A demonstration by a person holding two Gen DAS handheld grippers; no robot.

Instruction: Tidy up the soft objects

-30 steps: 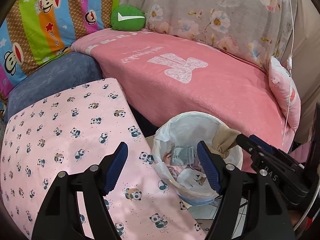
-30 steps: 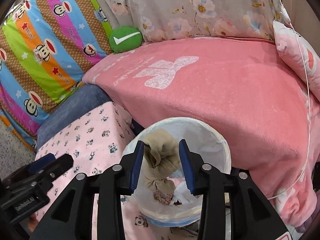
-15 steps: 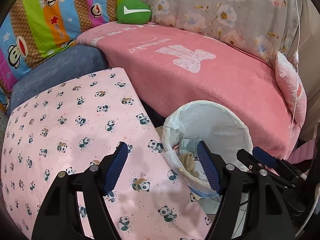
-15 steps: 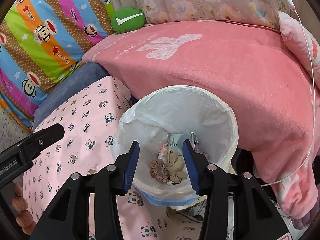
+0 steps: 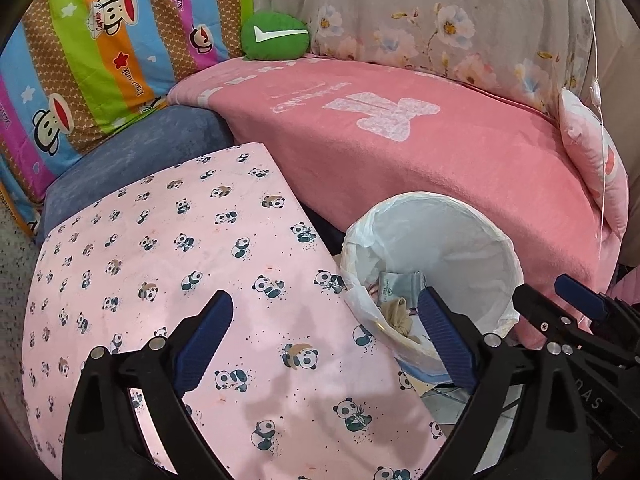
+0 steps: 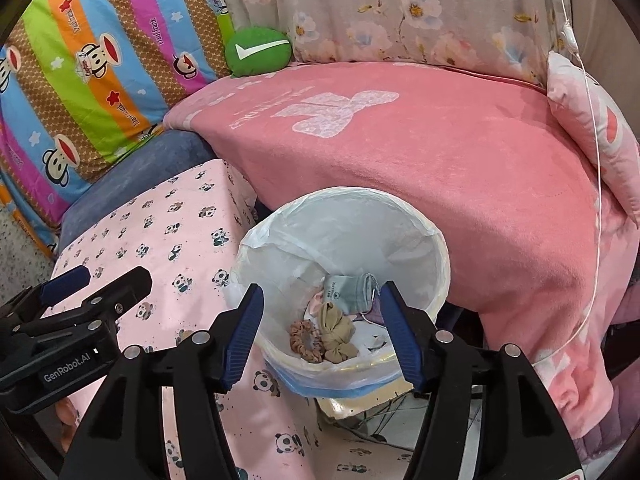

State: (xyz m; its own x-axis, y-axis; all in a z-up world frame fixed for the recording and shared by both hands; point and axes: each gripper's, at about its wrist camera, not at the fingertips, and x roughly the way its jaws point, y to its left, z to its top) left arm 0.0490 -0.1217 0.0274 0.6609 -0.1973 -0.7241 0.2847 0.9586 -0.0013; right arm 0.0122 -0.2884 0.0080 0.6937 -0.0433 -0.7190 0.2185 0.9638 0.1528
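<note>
And it's in! We let go of the knotted tan fabric bundle (image 6: 338, 338), and now it sits at the bottom of the white bag-lined round bin (image 6: 438, 252) beside a brown scrunchie (image 6: 306, 340). Our right gripper (image 6: 320, 334) hangs wide open and empty above; the left gripper (image 5: 324, 340) too, over the panda-print pink cloth (image 5: 160, 248).

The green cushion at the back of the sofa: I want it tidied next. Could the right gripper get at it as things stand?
Probably yes. The right gripper is open and empty, and only the bare pink blanket lies between it and the green cushion; nothing covers the cushion, though it sits well back.
</note>
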